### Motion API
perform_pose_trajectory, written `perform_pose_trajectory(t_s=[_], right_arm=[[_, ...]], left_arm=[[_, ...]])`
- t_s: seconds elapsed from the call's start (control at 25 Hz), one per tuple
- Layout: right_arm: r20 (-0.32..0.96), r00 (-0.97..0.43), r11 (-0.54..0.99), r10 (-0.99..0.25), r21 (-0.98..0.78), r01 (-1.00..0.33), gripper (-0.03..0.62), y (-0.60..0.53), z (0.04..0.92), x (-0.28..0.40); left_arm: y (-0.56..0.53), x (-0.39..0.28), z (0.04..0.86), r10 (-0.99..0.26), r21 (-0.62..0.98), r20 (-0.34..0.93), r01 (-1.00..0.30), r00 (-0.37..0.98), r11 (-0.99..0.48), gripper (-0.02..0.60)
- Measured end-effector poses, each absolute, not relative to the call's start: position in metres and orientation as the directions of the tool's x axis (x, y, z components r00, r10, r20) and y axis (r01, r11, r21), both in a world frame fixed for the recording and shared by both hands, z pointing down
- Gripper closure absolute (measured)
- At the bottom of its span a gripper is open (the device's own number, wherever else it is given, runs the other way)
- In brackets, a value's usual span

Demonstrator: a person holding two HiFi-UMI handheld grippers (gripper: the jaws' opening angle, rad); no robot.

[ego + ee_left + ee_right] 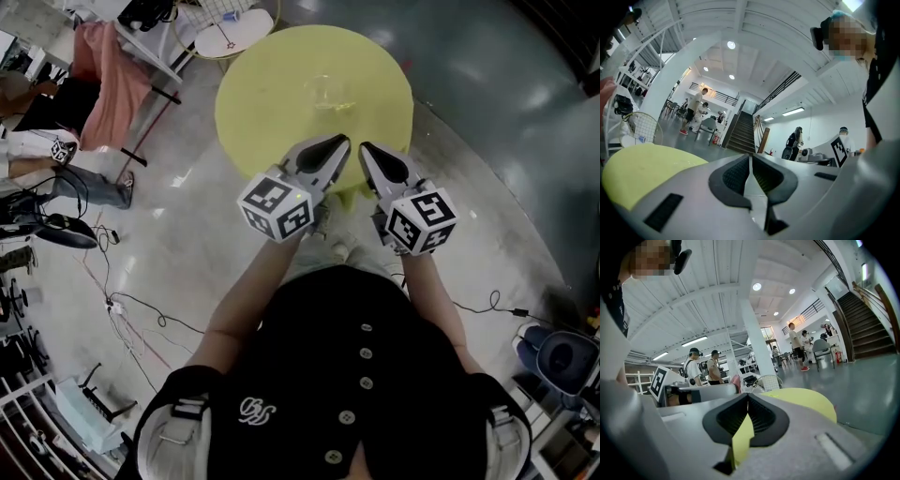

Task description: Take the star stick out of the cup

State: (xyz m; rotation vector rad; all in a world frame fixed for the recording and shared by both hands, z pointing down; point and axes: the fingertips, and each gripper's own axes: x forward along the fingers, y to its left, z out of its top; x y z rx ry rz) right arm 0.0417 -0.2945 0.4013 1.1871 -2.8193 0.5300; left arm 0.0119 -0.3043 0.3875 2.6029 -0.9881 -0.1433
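With the job not yet begun, the left tongs (337,142) and right tongs (366,148) hang clenched on nothing over the near edge of the round yellow tabletop (267,103), well apart from a faint clear cup (330,94) near its middle, and the star stick is too faint to make out.

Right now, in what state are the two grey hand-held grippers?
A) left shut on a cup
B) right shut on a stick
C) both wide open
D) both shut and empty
D: the left gripper and the right gripper each show jaw tips meeting with nothing between them, by the near edge of the round yellow table.
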Motion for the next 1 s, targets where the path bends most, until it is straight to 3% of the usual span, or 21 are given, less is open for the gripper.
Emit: perform_pose_trajectory(t_s=[0.52, 1.0], right_arm=[[0.216, -0.648, 0.566, -0.730, -0.339, -0.751, 0.591, -0.346, 0.422, 0.036], [0.226, -0.611, 0.496, -0.758, -0.408, -0.766, 0.590, -0.359, 0.441, 0.042]], left_arm=[[-0.361, -0.002, 0.407, -0.620, 0.345, 0.106, -0.614, 0.777, -0.710, 0.552], [-0.375, -0.007, 0.443, -0.568, 0.225, 0.268, -0.624, 0.778, -0.748, 0.537]])
